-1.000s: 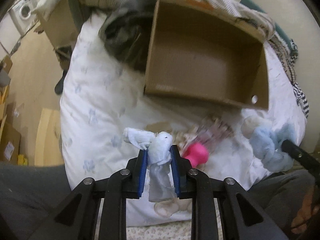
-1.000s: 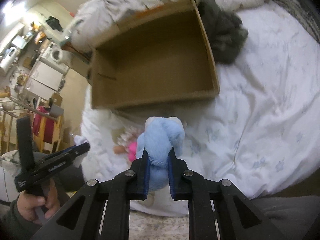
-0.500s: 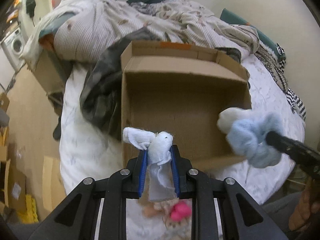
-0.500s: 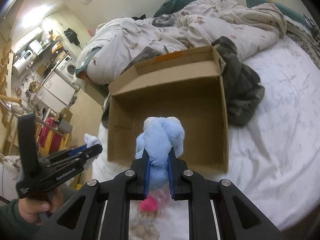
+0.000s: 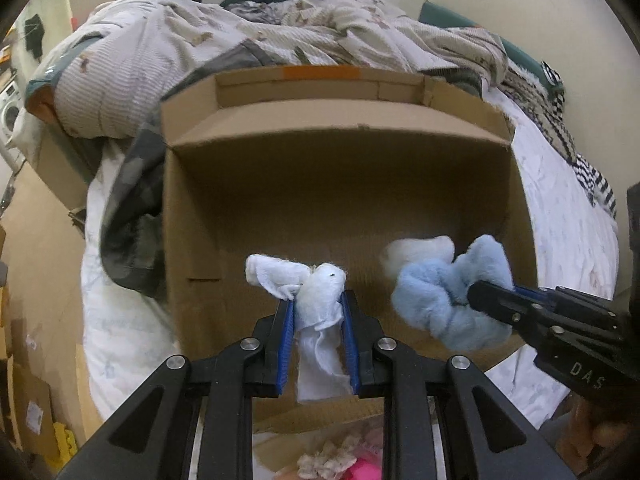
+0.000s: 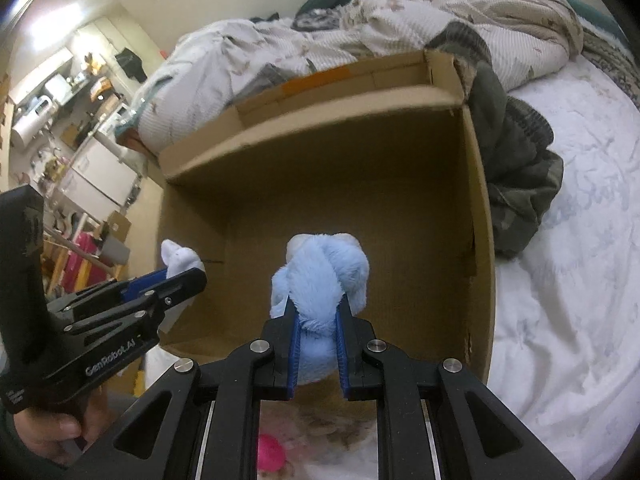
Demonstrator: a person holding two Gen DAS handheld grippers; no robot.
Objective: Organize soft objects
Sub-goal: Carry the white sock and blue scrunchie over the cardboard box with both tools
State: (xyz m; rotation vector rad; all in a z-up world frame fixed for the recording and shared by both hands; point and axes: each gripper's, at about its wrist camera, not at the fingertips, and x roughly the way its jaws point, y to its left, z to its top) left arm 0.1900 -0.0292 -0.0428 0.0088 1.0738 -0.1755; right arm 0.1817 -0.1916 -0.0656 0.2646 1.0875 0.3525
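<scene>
Ahead of both grippers now sits the open cardboard box point(image 5: 340, 184), nearer than before, left gripper point(image 5: 318, 312) clamping the white cloth toy point(image 5: 320, 292), right gripper point(image 6: 318, 322) clamping the blue plush point(image 6: 320, 280), a hand point(image 6: 52, 432) showing only in the right view.

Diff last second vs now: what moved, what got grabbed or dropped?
Both hand-held grippers carried their toys forward from the bed to over the open cardboard box: left with the white soft toy, right with the blue plush. Nothing grabbed or dropped. Box is unmoved.
</scene>
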